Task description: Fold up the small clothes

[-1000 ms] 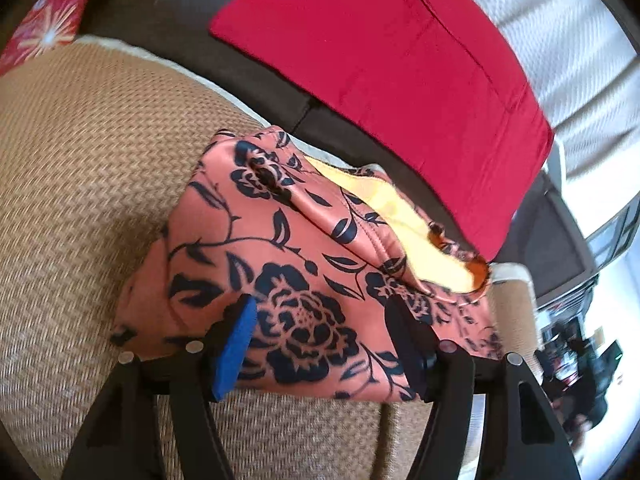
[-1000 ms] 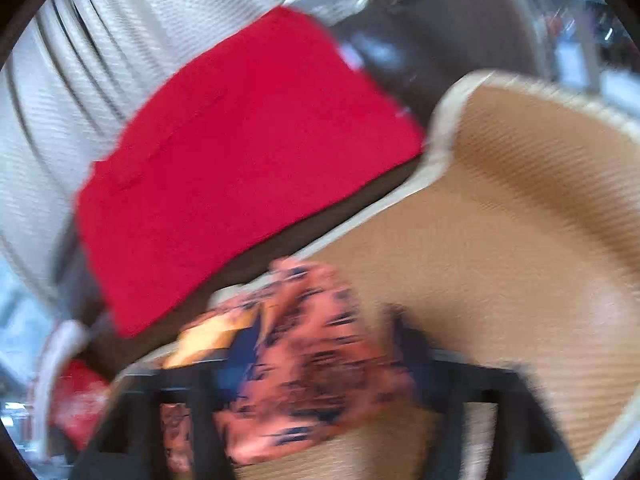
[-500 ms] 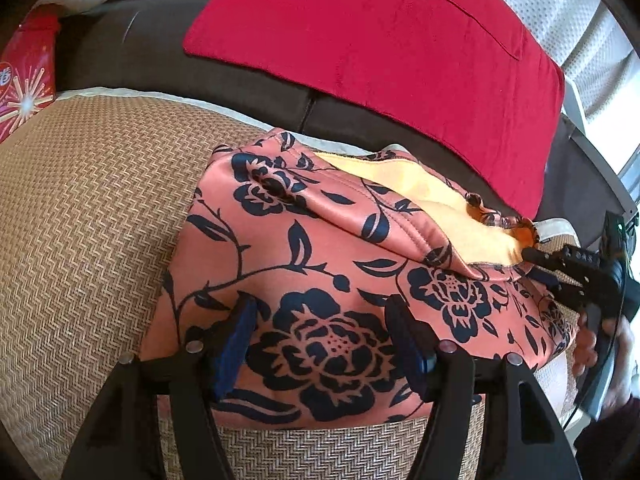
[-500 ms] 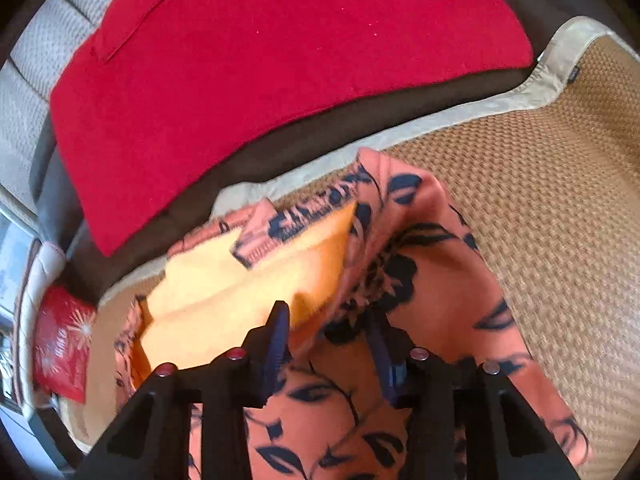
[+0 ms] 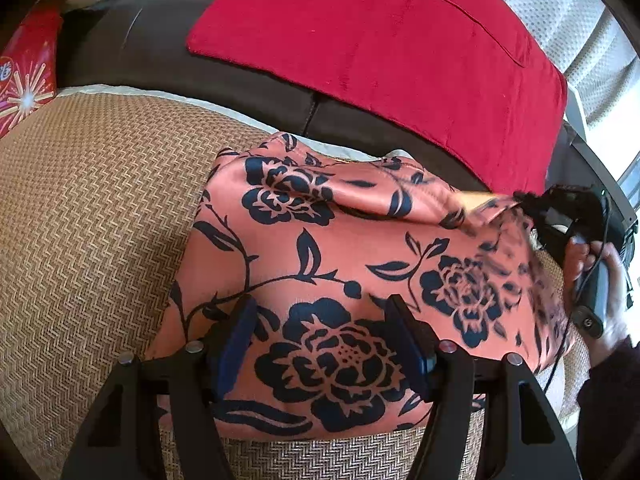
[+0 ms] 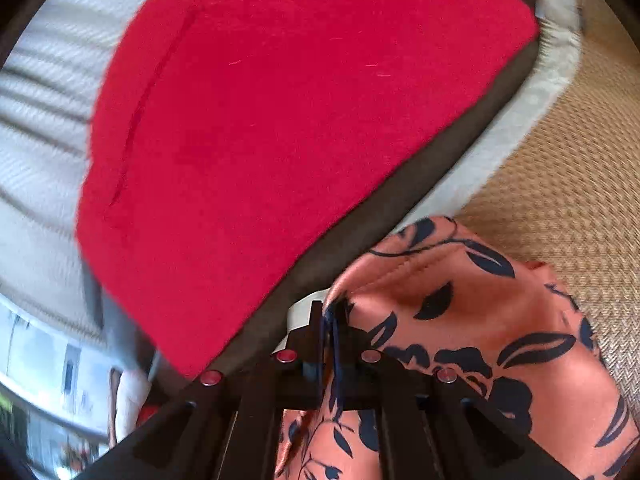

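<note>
Garment (image 5: 340, 264) rt edge blurred; lower part behind gripper (image 5: 326, 344)

Left tool (image 5: 326, 344) gapes wide; right tool (image 6: 330, 320) is pinched closed on cloth (image 6: 460, 320).

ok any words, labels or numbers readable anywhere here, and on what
None can be read whole.
Red packet with a firework burst, left wrist view: part of a white character at its cut-off edge, not legible.
Orange garment with dark blue flowers: pattern only, no text.
Red velvet cushion: no text.
</note>
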`<action>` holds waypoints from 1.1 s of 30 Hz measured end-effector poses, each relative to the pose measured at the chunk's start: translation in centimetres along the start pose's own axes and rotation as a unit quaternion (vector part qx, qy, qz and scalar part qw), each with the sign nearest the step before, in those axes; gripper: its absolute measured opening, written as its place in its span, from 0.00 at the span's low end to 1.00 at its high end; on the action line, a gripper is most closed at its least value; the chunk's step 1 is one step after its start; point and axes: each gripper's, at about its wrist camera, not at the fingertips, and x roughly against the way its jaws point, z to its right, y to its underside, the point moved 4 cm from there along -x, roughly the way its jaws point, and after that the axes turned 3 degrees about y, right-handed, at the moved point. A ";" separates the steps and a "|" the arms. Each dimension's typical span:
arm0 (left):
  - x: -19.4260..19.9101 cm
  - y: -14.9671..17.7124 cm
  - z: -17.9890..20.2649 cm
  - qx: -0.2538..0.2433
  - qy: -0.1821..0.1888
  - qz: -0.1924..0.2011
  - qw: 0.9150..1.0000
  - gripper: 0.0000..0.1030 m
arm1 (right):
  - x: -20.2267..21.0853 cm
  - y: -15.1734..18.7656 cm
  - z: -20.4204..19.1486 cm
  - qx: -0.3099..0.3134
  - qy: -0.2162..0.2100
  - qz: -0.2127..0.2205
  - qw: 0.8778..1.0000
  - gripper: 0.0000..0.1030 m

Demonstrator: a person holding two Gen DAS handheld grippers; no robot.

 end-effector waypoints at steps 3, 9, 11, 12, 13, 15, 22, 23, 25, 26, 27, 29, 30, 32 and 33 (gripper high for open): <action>0.2 -0.1 -0.2 0.005 0.004 0.001 1.000 0.65 | 0.4 0.3 1.3 -0.016 -0.010 0.001 1.000 0.10; 0.4 -0.2 -0.4 0.006 -0.001 0.001 1.000 0.65 | 4.8 2.7 -1.2 0.089 -0.033 0.002 0.995 0.78; 0.4 -0.1 -0.5 0.007 -0.003 0.001 1.000 0.65 | 4.4 5.9 -3.9 0.181 -0.015 -0.049 0.982 0.74; 0.6 -0.1 -0.4 0.008 -0.003 0.001 1.000 0.65 | 3.7 8.2 -5.1 0.211 -0.032 -0.096 0.972 0.70; 0.6 -0.1 -0.4 0.009 -0.003 0.001 1.000 0.65 | 3.1 9.6 -5.5 0.215 -0.045 -0.130 0.967 0.63; 0.7 0.0 -0.4 0.010 -0.003 0.001 1.000 0.65 | 1.9 11.1 -5.9 0.193 -0.057 -0.161 0.966 0.62; 0.8 0.0 -0.9 0.018 0.005 -0.001 1.000 0.65 | -2.8 13.9 -9.0 0.158 -0.092 -0.199 0.963 0.18; 0.8 0.0 -1.0 0.020 0.006 -0.002 1.000 0.65 | -3.3 13.7 -9.5 0.159 -0.097 -0.190 0.964 0.18; 0.7 0.0 -1.1 0.021 0.006 -0.002 1.000 0.65 | -5.1 12.5 -11.0 0.135 -0.101 -0.167 0.971 0.21; 0.7 -0.1 -1.2 0.020 0.006 -0.003 1.000 0.65 | -5.5 11.7 -11.2 0.124 -0.098 -0.156 0.975 0.22; 0.7 -0.1 -1.3 0.021 0.007 -0.004 1.000 0.65 | -6.2 11.2 -11.2 0.116 -0.090 -0.147 0.978 0.22; 0.6 -0.5 -2.0 0.025 0.009 -0.003 1.000 0.65 | -6.7 10.5 -11.0 0.108 -0.068 -0.148 0.981 0.22; 0.8 -0.7 -2.4 0.028 0.009 -0.001 1.000 0.65 | -6.2 10.9 -11.5 0.136 -0.069 -0.157 0.976 0.22; 1.0 -1.2 -3.0 0.036 0.008 0.002 0.999 0.65 | -4.7 12.4 -12.7 0.223 -0.056 -0.162 0.960 0.23; 1.2 -1.4 -3.5 0.045 0.010 0.003 0.999 0.65 | -3.6 13.6 -13.3 0.281 -0.053 -0.170 0.943 0.23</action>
